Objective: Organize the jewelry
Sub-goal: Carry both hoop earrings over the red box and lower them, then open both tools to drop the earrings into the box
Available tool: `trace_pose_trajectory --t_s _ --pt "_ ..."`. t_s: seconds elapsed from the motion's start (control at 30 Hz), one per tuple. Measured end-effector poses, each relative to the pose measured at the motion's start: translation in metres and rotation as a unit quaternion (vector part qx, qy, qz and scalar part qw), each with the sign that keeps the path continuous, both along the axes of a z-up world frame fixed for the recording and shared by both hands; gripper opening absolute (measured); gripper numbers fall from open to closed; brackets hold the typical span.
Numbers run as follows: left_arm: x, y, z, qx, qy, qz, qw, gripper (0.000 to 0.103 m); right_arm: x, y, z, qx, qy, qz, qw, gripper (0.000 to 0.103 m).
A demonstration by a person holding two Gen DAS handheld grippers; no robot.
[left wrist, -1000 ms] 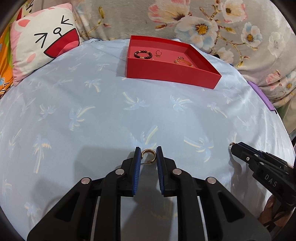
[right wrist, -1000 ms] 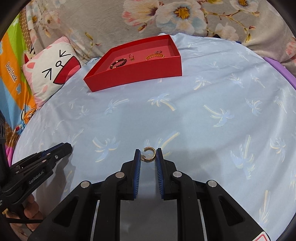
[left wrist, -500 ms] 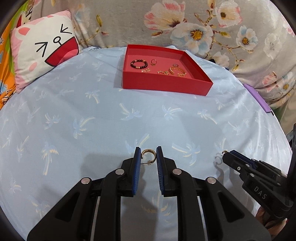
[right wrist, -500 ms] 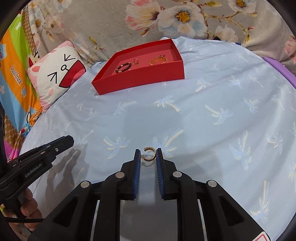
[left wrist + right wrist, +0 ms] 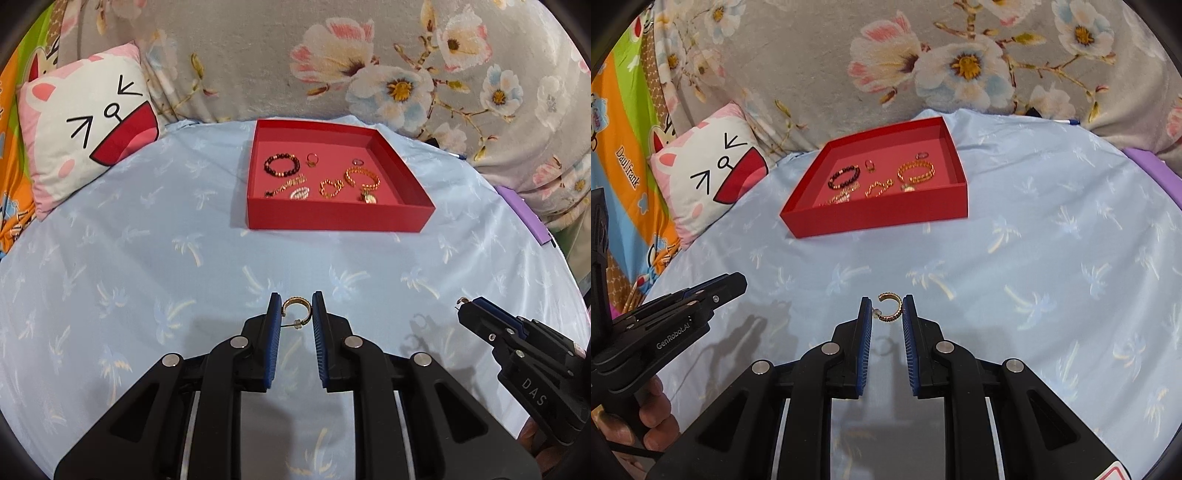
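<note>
each gripper pinches a small gold hoop earring at its very tips, above a blue sheet (image 5: 147, 229) printed with palm trees: the left gripper (image 5: 296, 314) is closed narrow on one hoop earring (image 5: 295, 304), with the post and its clear backing showing between the pads, and the right gripper (image 5: 887, 312) is closed narrow on a second hoop earring (image 5: 891, 306), its open side turned to the left of the picture. the red tray (image 5: 332, 221) sits well apart from both, at the far side of the sheet near the floral cover (image 5: 258, 55) and the cat-face cushion (image 5: 85, 122), and it already holds a dark bead bracelet (image 5: 282, 165), a gold bracelet (image 5: 364, 177), small rings and a few chains. the next step is likely the carry to the tray, and that is where trouble could start. each earring is curved, hard and held only by a thin edge, so a jolt or a slight easing of the squeeze could let it twist and slip out; on the patterned sheet it would be hard to spot. the two grippers hang near each other, so a converging path to the tray could knock them together. a release from too high could make an earring bounce off the tray floor or tangle in the chains.
</note>
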State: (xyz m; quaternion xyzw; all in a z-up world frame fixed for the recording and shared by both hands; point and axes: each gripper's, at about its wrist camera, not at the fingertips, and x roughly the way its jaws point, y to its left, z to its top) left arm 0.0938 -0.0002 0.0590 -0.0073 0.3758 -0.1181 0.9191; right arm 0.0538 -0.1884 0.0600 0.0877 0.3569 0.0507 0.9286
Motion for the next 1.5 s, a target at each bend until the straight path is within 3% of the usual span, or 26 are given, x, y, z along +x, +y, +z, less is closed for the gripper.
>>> trace_pose_trajectory --t_s 0.43,0.8,1.17,1.5 --pt "0.058 -0.02 0.039 0.008 -0.044 -0.004 0.999 0.016 0.066 -0.013 0.041 0.003 -0.038 0.011 0.999 0.015" --pt "0.132 -0.027 0.053 0.006 -0.048 0.01 0.9988 0.016 0.151 -0.022 0.066 0.003 -0.047 0.014 0.999 0.015" --pt "0.195 -0.045 0.05 0.029 -0.052 0.017 0.9981 0.016 0.226 -0.027 0.062 0.01 -0.026 0.013 1.0 0.015" --pt "0.222 -0.053 0.042 0.037 -0.049 0.019 0.998 0.016 0.26 -0.031 0.054 0.007 -0.016 0.011 1.0 0.015"
